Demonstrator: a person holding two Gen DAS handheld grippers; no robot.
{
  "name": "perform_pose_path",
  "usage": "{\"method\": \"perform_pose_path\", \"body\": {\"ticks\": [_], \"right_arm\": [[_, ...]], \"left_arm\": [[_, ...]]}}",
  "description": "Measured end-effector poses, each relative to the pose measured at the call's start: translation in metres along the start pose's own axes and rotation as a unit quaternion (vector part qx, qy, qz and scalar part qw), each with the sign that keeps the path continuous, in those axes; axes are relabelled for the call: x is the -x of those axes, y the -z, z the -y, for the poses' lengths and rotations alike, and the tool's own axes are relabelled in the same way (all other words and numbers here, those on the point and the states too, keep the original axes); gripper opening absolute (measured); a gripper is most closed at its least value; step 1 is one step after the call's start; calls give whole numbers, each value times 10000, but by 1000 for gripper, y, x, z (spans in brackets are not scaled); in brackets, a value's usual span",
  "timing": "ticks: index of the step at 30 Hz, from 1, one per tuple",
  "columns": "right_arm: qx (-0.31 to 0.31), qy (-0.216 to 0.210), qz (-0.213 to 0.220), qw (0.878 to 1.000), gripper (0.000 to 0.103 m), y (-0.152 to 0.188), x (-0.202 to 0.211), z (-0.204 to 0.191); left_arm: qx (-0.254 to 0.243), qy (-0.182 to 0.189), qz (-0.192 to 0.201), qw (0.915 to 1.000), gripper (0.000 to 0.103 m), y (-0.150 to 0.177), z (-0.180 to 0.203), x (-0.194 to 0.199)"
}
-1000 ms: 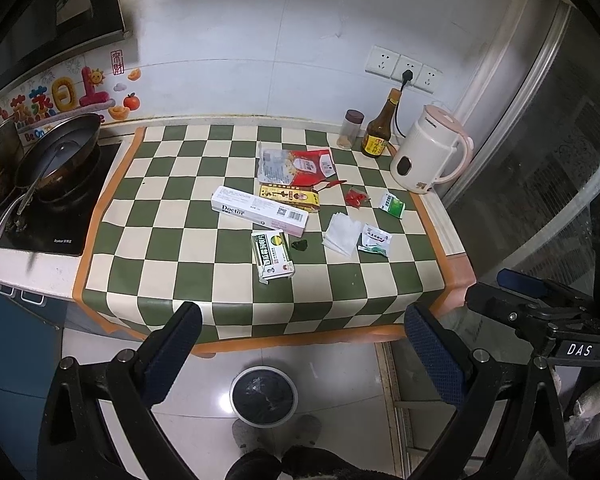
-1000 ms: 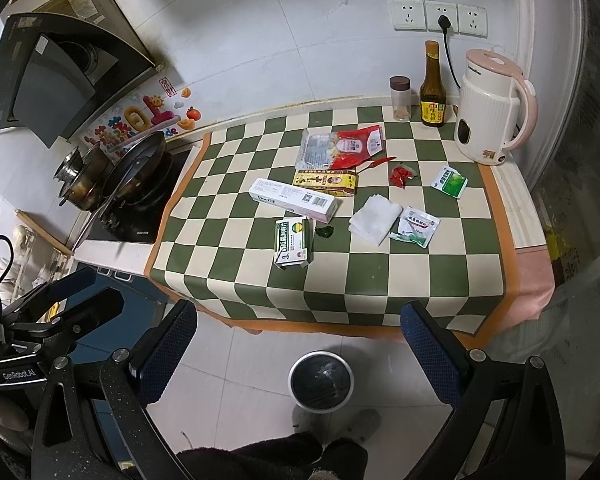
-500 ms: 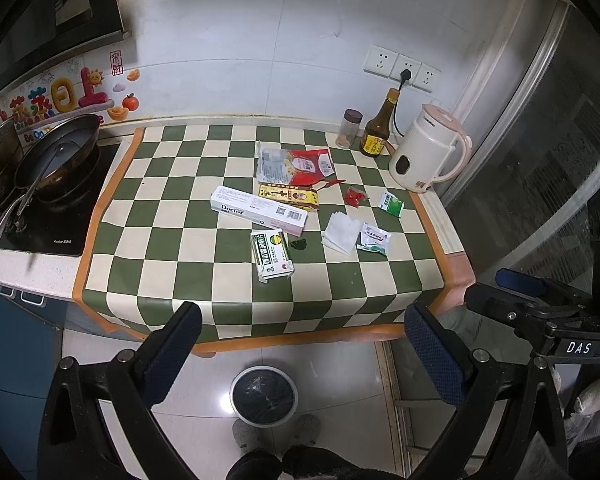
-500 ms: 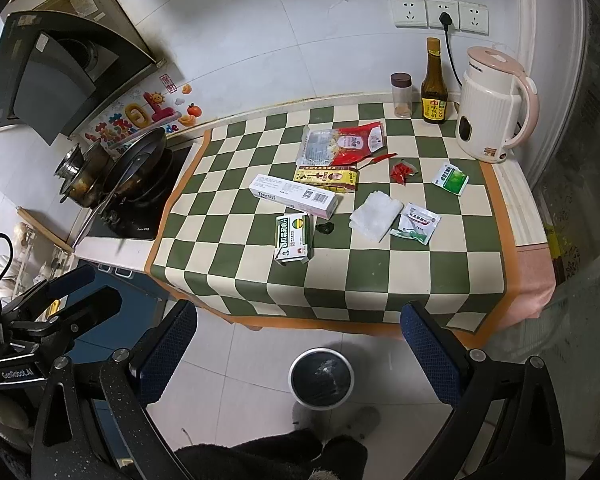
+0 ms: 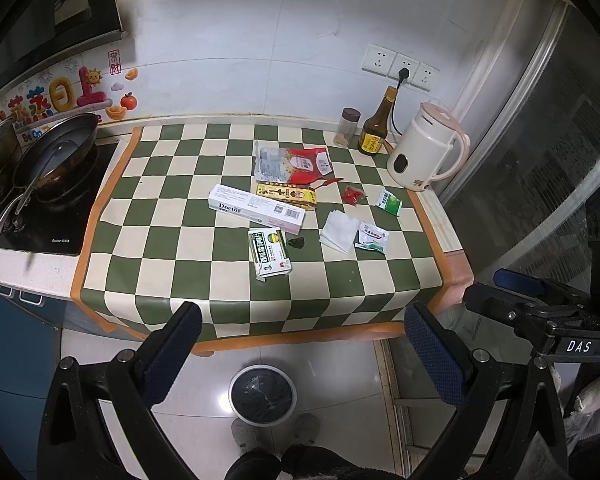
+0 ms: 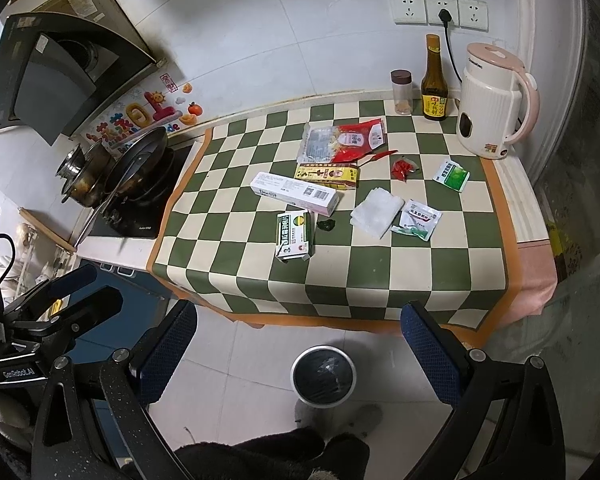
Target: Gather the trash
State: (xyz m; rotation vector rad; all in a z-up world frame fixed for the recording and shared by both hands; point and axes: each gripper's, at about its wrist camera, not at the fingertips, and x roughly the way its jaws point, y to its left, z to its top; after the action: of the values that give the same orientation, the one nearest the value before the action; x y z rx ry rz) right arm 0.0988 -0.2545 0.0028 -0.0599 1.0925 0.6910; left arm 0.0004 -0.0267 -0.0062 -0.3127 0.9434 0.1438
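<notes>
Both the left gripper [image 5: 300, 348] and right gripper [image 6: 298, 344] hang wide apart and hold nothing. All the trash (boxes, packets, a tissue [image 5: 339, 231]) lies on the checked table [image 5: 180, 280]. The bin [image 5: 262, 394] waits on the floor below. Nothing looks collected yet.

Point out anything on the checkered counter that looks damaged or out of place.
The green-and-white box nearest the front edge has its end flap torn open. A small dark green scrap lies loose beside it, and a crumpled red wrapper sits further back. Packets lie scattered at angles.
</notes>
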Motion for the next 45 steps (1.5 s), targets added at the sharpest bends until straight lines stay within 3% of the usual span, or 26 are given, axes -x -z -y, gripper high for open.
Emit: {"method": "perform_pose_path", "body": {"ticks": [22,26,29,32,36,42,43,45], "right_arm": [[-177,44,-25,9998,103,16,-11,-15],[-589,288,30,9978,103,19,-20,-15],[-849,777,71,9933,103,19,-34,-11],[-1238,1141,0,9857,103,9,-59,10],[-1443,1508,-248,9777,103,-4,-107,52],[-1448,1577,-794,9736,103,-49,-196,135],[-1408,1555,-920,9734,103,-54,-212,146],[-1253,1553,-1139,9732,103,-65,-240,163]], "left_arm": [[-64,129,-150,9998,103,-4,3,-11],[-205,-417,-141,9988,103,-11,-5,-27],[-270,-946,-243,9949,103,-17,-15,-57],[-50,-1178,-561,9914,103,-23,-35,-98],[467,-1052,-1283,9850,103,-24,-55,-165],[1291,-892,-2082,9654,101,-23,-60,-267],[1439,-864,-2221,9605,99,-25,-59,-287],[1577,-872,-2377,9545,86,-28,-56,-315]]}}
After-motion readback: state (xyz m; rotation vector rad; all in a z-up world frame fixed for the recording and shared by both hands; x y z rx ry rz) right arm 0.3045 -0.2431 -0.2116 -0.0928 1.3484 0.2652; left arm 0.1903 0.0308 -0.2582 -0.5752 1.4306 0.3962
